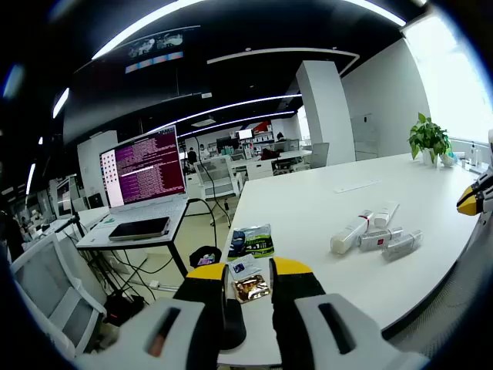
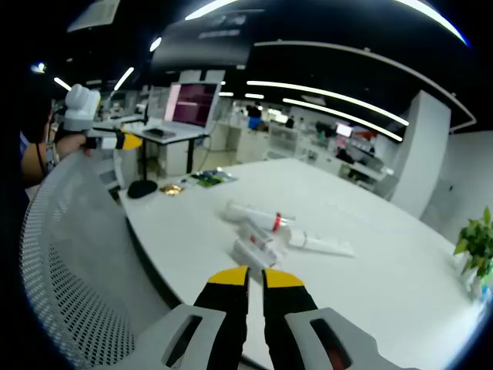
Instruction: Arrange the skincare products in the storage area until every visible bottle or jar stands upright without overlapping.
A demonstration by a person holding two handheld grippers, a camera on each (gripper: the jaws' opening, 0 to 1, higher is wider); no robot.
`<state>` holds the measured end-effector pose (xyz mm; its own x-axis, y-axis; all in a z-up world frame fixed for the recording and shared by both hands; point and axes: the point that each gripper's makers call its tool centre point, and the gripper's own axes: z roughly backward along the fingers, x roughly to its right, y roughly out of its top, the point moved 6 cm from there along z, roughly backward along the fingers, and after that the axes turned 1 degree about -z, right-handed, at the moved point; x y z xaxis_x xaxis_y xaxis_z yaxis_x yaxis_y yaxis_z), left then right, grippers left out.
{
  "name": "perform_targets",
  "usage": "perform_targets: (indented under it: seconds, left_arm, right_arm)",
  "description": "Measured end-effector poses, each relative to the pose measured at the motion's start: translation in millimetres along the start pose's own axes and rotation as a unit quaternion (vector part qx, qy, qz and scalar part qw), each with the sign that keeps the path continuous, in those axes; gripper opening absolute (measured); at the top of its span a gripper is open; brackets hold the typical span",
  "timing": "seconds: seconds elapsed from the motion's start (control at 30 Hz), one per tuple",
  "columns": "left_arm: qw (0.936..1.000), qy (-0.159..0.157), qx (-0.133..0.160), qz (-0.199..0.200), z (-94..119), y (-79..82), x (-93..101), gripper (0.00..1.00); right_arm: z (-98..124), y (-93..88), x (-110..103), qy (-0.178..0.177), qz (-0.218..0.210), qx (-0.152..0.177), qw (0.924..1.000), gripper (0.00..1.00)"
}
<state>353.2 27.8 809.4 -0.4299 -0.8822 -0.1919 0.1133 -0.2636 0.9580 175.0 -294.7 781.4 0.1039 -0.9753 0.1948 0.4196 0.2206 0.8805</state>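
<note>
White tubes (image 1: 375, 230) lie flat, roughly parallel, on table (image 1: 308, 208).

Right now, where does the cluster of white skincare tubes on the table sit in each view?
Left gripper view: skincare tubes lie right of centre, flat on the white table.
Right gripper view: tubes lie at centre, just above the gripper's tips.
Shared landmark: the potted plant.

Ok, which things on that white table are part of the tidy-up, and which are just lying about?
For the job: tubes lying flat in a cluster on the table; none upright yet.

Lying about: green packet, gold packet, black disc, plant, laptop on the side desk, mesh chair.
</note>
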Motion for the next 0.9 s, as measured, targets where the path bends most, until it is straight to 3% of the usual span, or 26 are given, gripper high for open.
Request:
perform_targets:
  seconds: [0.9]
  left_arm:
    - [1.0,-0.002,-0.004,0.004,-0.4,-0.4,1.1,0.18]
  right_arm:
    - [0.0,-0.8,1.9,-0.004,0.004,-0.003,1.0,0.0]
